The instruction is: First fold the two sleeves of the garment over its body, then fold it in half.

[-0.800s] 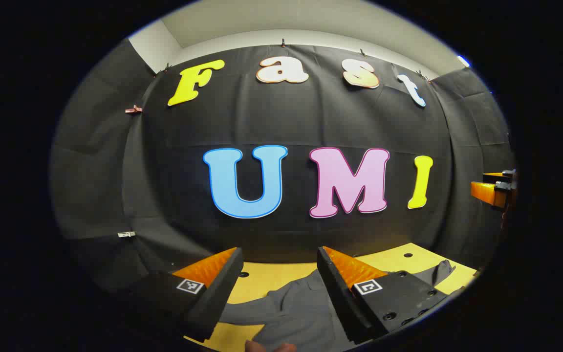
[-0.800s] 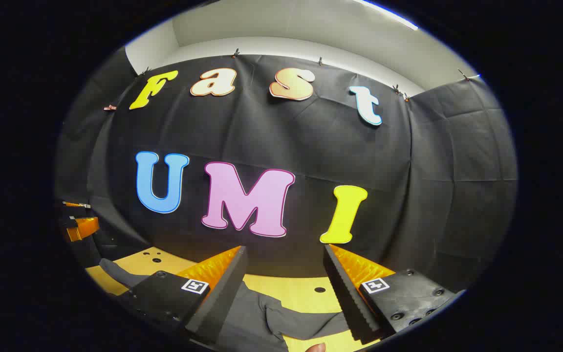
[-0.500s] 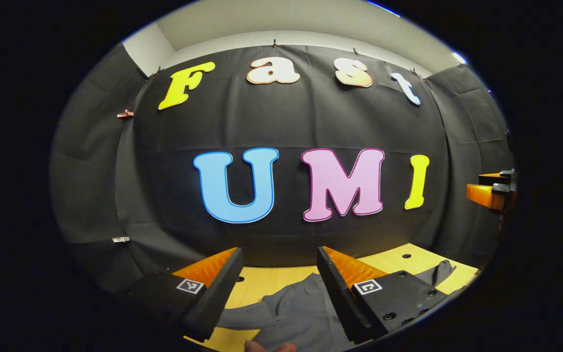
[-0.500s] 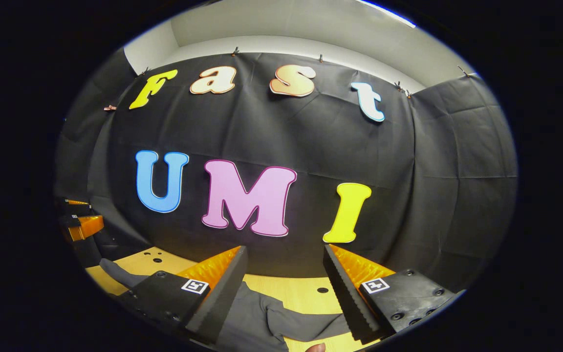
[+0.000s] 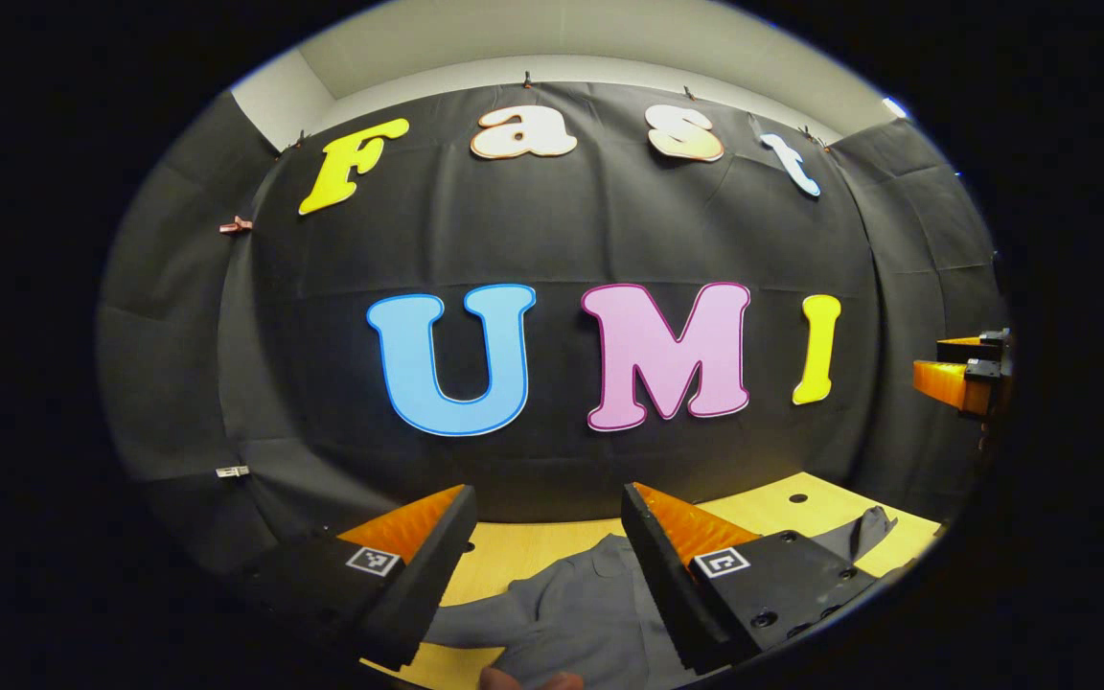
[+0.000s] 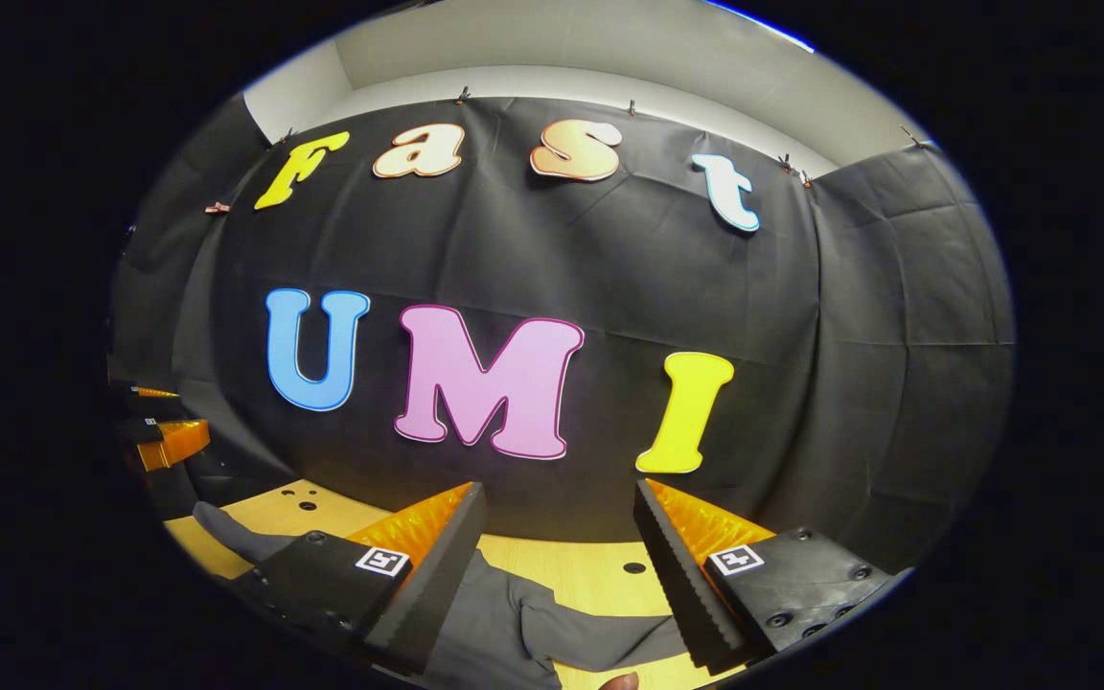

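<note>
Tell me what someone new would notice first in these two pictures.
Each view's own open tool, left tool and right tool, juts up from the bottom toward the booth's black cloth wall. Below them a grey garment lies spread on the yellow table, one sleeve between the right tool's fingers, untouched.

No legible text, brand, number or label on the objects. Left gripper (image 5: 547, 508): each finger carries a small square black-and-white fiducial marker, one at (image 5: 370, 561) and one at (image 5: 722, 563); these are patterns, not readable characters. Right gripper (image 6: 560, 508): same arrangement, a square coded marker on each finger at (image 6: 380, 561) and (image 6: 737, 560), likewise without letters or digits.
</note>
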`<state>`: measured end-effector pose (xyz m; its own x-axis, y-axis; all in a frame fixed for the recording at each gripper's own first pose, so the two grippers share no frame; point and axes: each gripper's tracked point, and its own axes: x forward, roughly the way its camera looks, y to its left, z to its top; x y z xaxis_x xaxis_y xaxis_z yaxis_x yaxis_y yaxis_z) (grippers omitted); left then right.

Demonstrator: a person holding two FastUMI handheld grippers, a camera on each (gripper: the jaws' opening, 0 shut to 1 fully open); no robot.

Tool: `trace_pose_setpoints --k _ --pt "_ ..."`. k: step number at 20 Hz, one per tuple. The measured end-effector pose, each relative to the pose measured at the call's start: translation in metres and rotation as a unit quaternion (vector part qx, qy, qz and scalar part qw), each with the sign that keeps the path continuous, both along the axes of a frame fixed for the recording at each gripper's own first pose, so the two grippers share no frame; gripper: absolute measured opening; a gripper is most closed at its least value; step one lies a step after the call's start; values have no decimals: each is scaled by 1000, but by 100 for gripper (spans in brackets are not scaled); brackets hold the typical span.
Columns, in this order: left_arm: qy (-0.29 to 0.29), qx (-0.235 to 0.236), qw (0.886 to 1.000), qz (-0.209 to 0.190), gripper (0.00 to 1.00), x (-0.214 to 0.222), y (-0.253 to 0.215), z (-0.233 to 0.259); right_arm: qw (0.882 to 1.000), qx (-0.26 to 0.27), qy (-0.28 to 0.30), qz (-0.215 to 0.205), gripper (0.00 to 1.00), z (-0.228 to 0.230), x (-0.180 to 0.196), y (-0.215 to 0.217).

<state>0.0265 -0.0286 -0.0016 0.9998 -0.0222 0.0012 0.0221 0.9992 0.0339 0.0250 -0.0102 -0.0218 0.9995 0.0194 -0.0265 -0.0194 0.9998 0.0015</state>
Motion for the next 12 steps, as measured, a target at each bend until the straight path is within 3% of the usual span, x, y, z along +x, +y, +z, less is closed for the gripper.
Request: trace_pose_setpoints --k 6,12 --pt "14 2 1000 -7 95 4 -12 -8 999 -6 41 -29 98 -30 19 -53" --pt "30 12 999 -2 96 8 -21 -14 992 -1 114 -55 98 -113 43 -127"
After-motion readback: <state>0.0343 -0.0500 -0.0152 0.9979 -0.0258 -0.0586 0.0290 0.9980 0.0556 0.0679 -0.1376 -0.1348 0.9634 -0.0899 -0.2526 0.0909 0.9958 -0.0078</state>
